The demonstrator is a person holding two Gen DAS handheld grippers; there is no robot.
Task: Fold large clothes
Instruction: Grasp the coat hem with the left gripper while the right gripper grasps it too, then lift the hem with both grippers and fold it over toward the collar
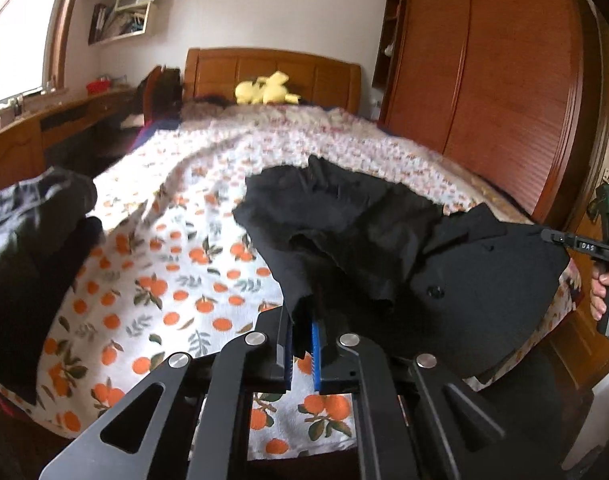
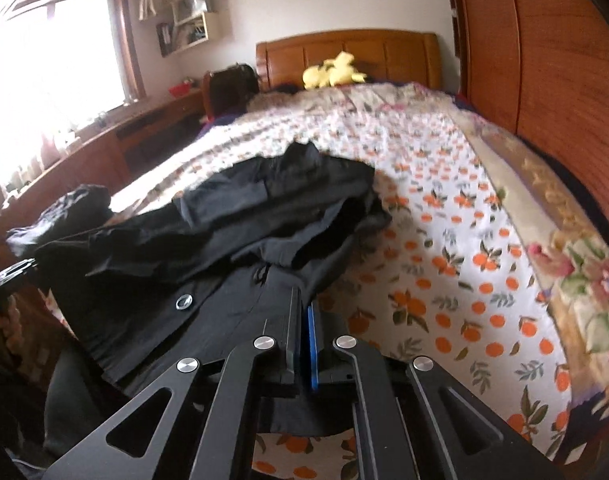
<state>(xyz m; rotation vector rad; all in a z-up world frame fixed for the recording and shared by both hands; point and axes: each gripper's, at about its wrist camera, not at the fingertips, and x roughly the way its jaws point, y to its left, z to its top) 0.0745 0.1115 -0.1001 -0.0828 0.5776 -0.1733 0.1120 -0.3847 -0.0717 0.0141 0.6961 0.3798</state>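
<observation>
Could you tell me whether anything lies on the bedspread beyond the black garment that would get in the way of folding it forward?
Nothing visible does. Both tools, left and right, grip the black garment; the orange-print bedspread beyond is bare up to the yellow plush toy.

A coat (image 1: 384, 240) lies on the near end of the bed (image 1: 176, 280), its near edge stretched between the left gripper (image 1: 303, 344) and the right gripper (image 2: 303, 340). Left of the coat, another heap of clothes (image 1: 32, 232) sits at the bed's edge. A plush toy (image 1: 264, 88) rests at the far end before the headboard (image 1: 272, 68). A wardrobe (image 1: 496, 80) stands along the bed's right side, a desk (image 1: 44, 124) under the window (image 2: 52, 60) on the left.
</observation>
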